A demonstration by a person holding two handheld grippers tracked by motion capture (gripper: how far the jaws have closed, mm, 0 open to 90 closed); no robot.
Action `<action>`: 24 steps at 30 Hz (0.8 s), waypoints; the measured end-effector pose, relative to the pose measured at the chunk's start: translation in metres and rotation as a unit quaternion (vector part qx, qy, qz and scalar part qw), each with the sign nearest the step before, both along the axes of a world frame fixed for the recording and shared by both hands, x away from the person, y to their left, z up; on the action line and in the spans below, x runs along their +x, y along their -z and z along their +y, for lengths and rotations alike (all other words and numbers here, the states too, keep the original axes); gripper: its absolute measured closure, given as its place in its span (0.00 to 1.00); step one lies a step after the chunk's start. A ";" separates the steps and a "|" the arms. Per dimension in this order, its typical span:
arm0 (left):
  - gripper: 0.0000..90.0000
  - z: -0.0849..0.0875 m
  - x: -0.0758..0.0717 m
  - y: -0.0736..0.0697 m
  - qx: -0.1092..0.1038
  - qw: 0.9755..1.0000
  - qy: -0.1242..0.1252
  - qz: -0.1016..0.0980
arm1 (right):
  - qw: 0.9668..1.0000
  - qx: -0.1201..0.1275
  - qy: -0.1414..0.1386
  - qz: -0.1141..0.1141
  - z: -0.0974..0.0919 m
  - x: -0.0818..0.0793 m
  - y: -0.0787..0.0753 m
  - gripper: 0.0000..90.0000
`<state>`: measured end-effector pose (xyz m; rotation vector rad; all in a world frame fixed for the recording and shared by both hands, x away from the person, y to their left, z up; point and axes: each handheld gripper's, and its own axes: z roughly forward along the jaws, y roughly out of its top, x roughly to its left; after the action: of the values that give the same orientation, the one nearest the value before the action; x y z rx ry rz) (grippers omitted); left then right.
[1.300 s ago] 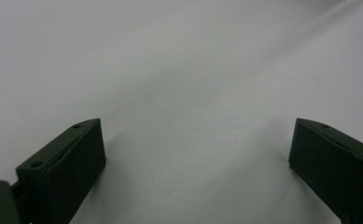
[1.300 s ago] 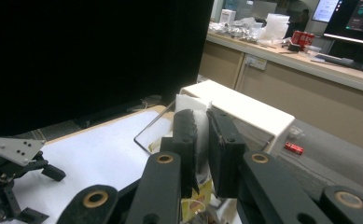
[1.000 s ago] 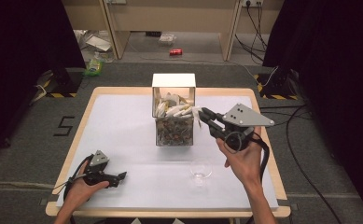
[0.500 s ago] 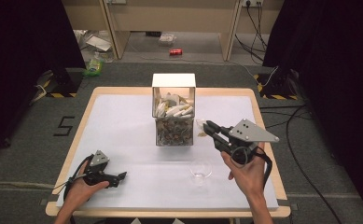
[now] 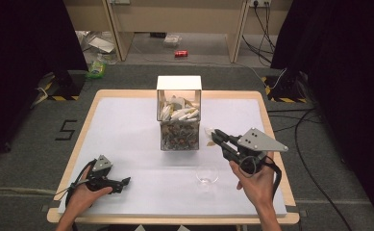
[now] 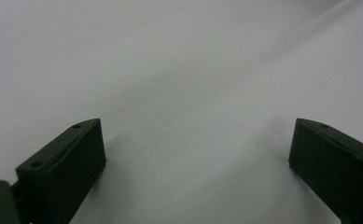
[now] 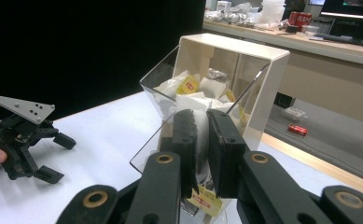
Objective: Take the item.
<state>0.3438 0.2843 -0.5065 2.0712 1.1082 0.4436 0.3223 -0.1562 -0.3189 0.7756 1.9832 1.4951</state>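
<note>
the right gripper (image 5: 212,134) is clamped on 1 white sachet (image 7: 201,135), held just right of the clear box (image 5: 179,115) of sachets mid-table. so the pick looks done; what is left, i'd judge, is dropping it into the small glass cup (image 5: 207,175) near the front edge. the left gripper (image 5: 122,182) rests on the table (image 5: 127,120) with jaws apart, holding nothing. the top is white with a wooden rim; grey carpet, cables and a red can (image 5: 180,53) lie beyond.
</note>
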 end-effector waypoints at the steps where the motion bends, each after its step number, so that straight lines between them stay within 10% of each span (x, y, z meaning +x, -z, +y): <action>1: 0.03 0.000 0.000 0.000 0.000 1.000 0.000 0.000 | 1.000 0.000 0.001 0.000 0.000 0.000 0.000 0.91; 24: 0.03 0.000 0.000 0.000 -0.001 1.000 0.000 0.001 | 1.000 -0.021 -0.011 0.006 0.000 -0.026 0.015 0.91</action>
<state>0.3439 0.2846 -0.5064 2.0700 1.1079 0.4401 0.2963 -0.1567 -0.3341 0.7506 2.0316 1.4605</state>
